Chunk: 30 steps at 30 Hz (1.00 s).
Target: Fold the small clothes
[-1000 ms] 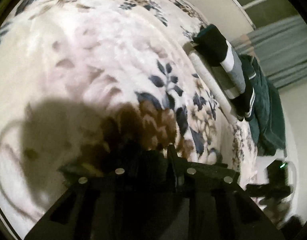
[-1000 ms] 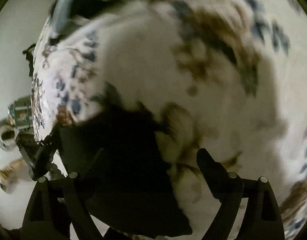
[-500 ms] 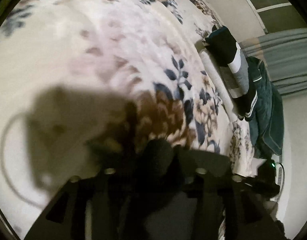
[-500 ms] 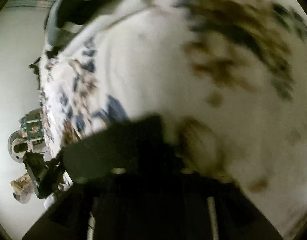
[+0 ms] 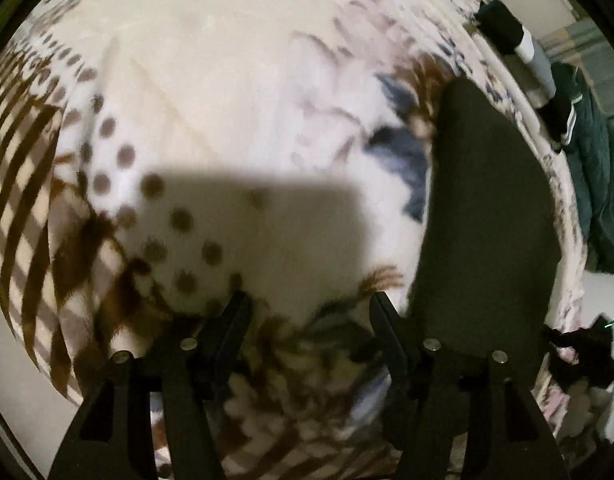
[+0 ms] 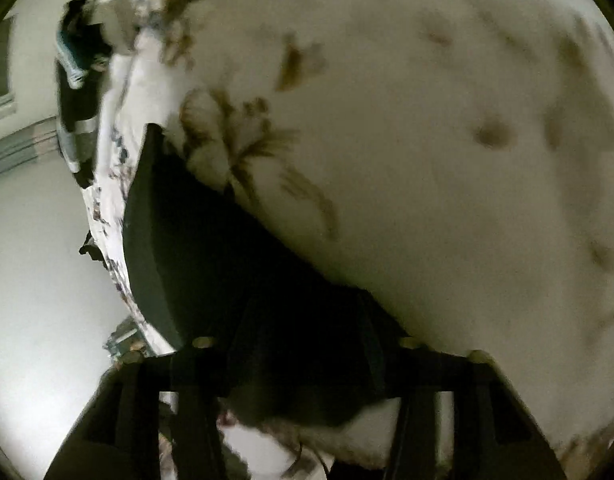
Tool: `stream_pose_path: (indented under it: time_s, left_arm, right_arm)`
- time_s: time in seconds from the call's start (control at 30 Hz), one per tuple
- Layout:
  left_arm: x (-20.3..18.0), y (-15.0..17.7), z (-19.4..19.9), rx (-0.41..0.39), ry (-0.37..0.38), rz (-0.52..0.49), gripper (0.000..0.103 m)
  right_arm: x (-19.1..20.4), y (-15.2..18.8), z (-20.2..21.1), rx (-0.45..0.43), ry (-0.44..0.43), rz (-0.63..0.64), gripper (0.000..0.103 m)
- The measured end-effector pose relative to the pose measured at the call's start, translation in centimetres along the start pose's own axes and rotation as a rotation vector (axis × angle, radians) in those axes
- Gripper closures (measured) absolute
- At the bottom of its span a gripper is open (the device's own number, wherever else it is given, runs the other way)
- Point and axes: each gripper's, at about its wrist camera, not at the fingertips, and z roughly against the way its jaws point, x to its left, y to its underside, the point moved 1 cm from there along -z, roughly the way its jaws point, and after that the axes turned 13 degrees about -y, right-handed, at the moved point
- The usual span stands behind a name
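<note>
In the left wrist view the black garment (image 5: 487, 220) lies flat on the floral blanket (image 5: 247, 100), to the right of my left gripper (image 5: 307, 312). That gripper's jaws are opening, with only blanket between them. In the right wrist view the same black garment (image 6: 211, 248) runs from the blanket's edge down into my right gripper (image 6: 307, 320). Its jaws are closing on the cloth, and the dark fabric hides the fingertips.
A stack of folded clothes (image 5: 523, 44) and a dark green garment (image 5: 595, 184) sit at the far right edge of the bed. The stack also shows in the right wrist view as blurred folded clothes (image 6: 75, 80). Pale floor (image 6: 47, 280) lies beyond the bed's edge.
My left gripper opened, let go of the dark cloth and slid left, leaving the garment to its right. My right gripper rolled and closed from wide open onto the black garment.
</note>
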Motion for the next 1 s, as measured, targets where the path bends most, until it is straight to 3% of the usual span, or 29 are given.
stream_pose_path:
  time_s: [0.13, 0.23, 0.27, 0.33, 0.37, 0.4, 0.47, 0.53, 0.63, 0.67, 0.7, 0.8, 0.83, 0.87, 0.93, 0.97, 1.0]
  left_arm:
    - [-0.4, -0.1, 0.1, 0.002, -0.007, -0.007, 0.044]
    - [-0.5, -0.2, 0.1, 0.001, 0.01, 0.002, 0.044]
    - [-0.2, -0.2, 0.1, 0.002, 0.015, 0.004, 0.044]
    - [0.2, -0.1, 0.1, 0.002, 0.026, 0.012, 0.043]
    - [0.3, -0.1, 0.0, 0.003, 0.029, 0.014, 0.043]
    - [0.4, -0.1, 0.0, 0.003, 0.032, 0.015, 0.043]
    - [0.4, 0.0, -0.1, 0.0, 0.039, 0.019, 0.042]
    - [0.4, 0.0, -0.2, -0.003, 0.04, 0.024, 0.041]
    - [0.1, 0.1, -0.4, -0.005, 0.036, 0.014, 0.038]
    - [0.1, 0.2, -0.3, -0.006, 0.035, 0.011, 0.038]
    - [0.1, 0.2, -0.4, -0.006, 0.035, 0.005, 0.038]
    - [0.1, 0.2, -0.4, -0.009, 0.047, -0.003, 0.038]
    - [0.1, 0.2, -0.4, -0.011, 0.051, -0.007, 0.038]
    - [0.1, 0.2, -0.4, -0.012, 0.055, -0.007, 0.038]
    - [0.3, 0.2, -0.5, -0.012, 0.065, -0.001, 0.038]
    - [0.3, 0.2, -0.4, -0.011, 0.069, 0.005, 0.038]
    - [0.4, 0.2, -0.4, -0.009, 0.073, 0.011, 0.038]
  right_arm:
    - [2.6, 2.9, 3.8, -0.107, 0.154, 0.121, 0.096]
    - [2.0, 3.4, 3.6, -0.024, 0.255, 0.139, 0.097]
    - [0.6, 3.7, 3.6, 0.029, 0.26, 0.076, 0.096]
    - [-1.1, 4.0, 4.1, 0.042, 0.182, -0.057, 0.086]
    - [-2.1, 4.5, 4.6, 0.031, 0.094, -0.124, 0.071]
    - [-2.6, 4.8, 4.7, 0.024, 0.056, -0.16, 0.043]
    - [-3.7, 5.2, 4.2, 0.0, -0.036, -0.225, 0.033]
    - [-4.8, 4.9, 1.7, 0.013, -0.106, -0.285, 0.033]
    - [-4.5, 4.2, -1.1, -0.035, -0.114, -0.281, 0.034]
    - [-3.7, 4.2, -1.7, -0.057, -0.135, -0.252, 0.046]
    - [-1.8, 3.9, -2.2, -0.055, -0.159, -0.154, 0.076]
    - [2.4, 4.1, -1.4, -0.054, -0.331, 0.063, 0.079]
    - [2.7, 4.2, -1.2, -0.052, -0.339, 0.099, 0.079]
    - [1.8, 3.9, -1.1, -0.049, -0.306, 0.104, 0.079]
    - [-1.2, 3.2, -2.0, 0.01, -0.151, 0.064, 0.076]
    - [-3.1, 3.2, -2.0, 0.035, -0.138, 0.011, 0.068]
    - [-4.0, 3.3, -1.3, 0.033, -0.169, -0.028, 0.066]
